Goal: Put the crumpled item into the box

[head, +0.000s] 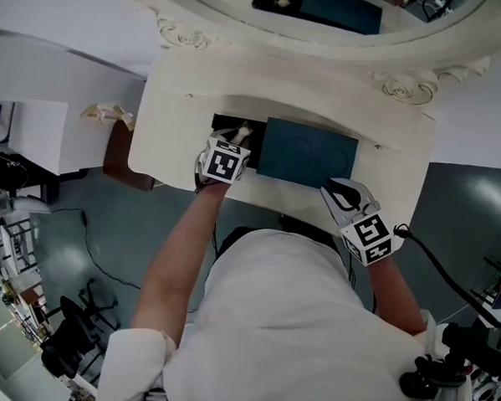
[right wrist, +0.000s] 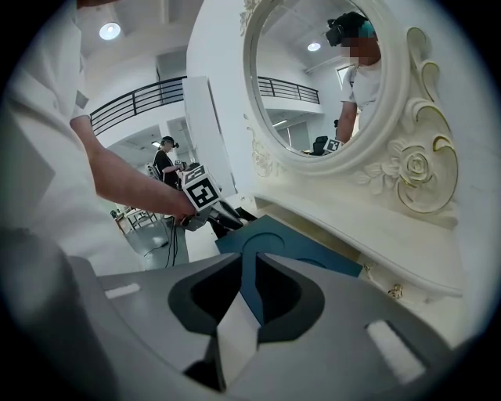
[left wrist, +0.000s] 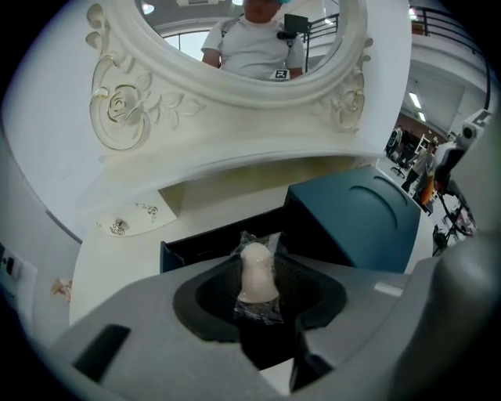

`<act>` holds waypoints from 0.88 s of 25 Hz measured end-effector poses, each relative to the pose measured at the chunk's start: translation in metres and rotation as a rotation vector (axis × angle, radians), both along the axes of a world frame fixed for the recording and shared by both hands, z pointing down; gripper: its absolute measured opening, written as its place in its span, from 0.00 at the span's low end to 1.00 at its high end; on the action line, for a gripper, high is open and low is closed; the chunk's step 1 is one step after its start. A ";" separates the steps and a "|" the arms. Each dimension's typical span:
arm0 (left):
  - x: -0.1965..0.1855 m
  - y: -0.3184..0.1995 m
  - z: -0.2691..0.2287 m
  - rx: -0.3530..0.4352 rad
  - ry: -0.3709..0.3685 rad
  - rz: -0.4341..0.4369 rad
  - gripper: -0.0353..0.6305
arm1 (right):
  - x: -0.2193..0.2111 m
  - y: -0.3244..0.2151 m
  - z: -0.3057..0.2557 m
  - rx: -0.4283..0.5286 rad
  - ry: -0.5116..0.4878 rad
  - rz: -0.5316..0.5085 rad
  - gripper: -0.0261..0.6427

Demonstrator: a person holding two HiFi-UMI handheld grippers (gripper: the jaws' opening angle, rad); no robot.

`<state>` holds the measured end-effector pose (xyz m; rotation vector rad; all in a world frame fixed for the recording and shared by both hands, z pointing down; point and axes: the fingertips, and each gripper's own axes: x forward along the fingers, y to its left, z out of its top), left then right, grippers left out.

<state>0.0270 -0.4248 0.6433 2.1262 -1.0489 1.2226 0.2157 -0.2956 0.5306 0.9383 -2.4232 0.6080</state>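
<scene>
A pale crumpled item in clear wrap (left wrist: pixel 257 270) sits between the pads of my left gripper (left wrist: pixel 258 276), which is shut on it. In the head view the left gripper (head: pixel 240 137) holds it over the open dark compartment of the teal box (head: pixel 226 124) on the cream vanity table (head: pixel 174 99). The box's teal lid (head: pixel 307 155) lies flat to the right of the opening. My right gripper (head: pixel 342 192) hovers at the table's front edge, just right of the lid. Its jaws stand a narrow gap apart with nothing between them (right wrist: pixel 249 262), and they face the teal box (right wrist: pixel 290 243).
An ornate oval mirror (head: pixel 333 15) rises behind the table. Small metal trinkets (left wrist: pixel 119 227) lie on the tabletop left of the box. A brown stool (head: pixel 118 152) stands on the floor at the table's left end, and a cable (head: pixel 438 265) trails from the right gripper.
</scene>
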 end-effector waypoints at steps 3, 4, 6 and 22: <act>0.002 0.002 0.011 -0.014 -0.032 0.036 0.26 | 0.001 0.000 0.002 -0.006 0.002 0.006 0.13; 0.002 0.002 0.012 -0.016 -0.040 0.045 0.26 | 0.000 0.001 0.002 -0.008 0.003 0.008 0.13; 0.003 0.000 0.012 -0.015 -0.048 0.056 0.27 | -0.001 0.001 0.003 -0.010 0.005 0.007 0.12; -0.006 0.009 -0.023 0.043 0.070 0.084 0.37 | -0.030 0.002 -0.007 0.022 0.030 -0.015 0.13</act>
